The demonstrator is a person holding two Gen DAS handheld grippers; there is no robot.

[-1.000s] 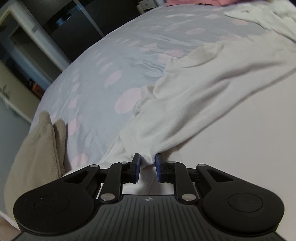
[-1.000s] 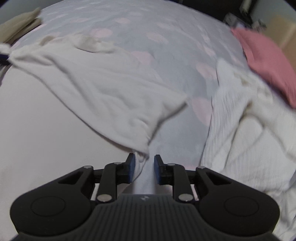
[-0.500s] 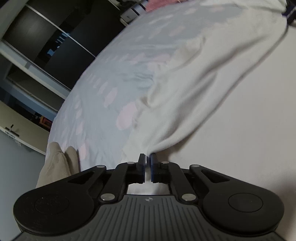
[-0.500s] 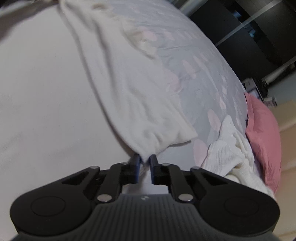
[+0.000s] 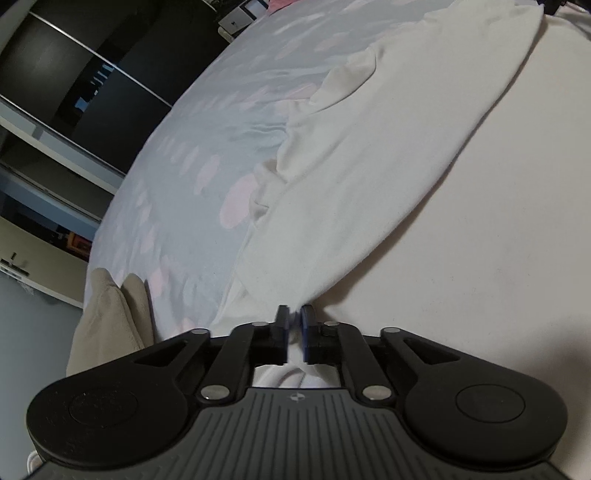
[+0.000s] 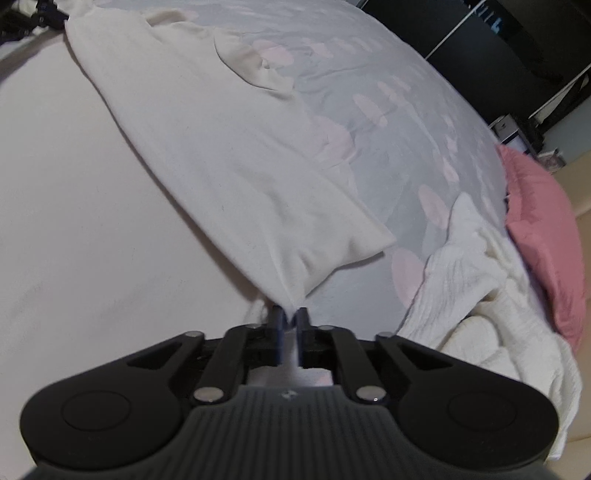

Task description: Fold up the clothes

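Note:
A white garment is stretched taut between my two grippers above a bed. My left gripper is shut on one corner of it, cloth bunched between the blue pads. At the other end, my right gripper is shut on the opposite corner of the same white garment. Each gripper shows as a dark shape at the far end of the cloth in the other's view: the right gripper and the left gripper. The near part of the garment hangs over a plain white sheet.
The bed wears a pale blue cover with pink spots. A beige folded cloth lies at its left edge. A crumpled white textured garment and a pink cloth lie to the right. Dark wardrobe doors stand behind.
Both grippers closed on the garment's corners, lifted and pulled apart, so the cloth went from slack and rumpled to stretched flat. Both views have tilted.

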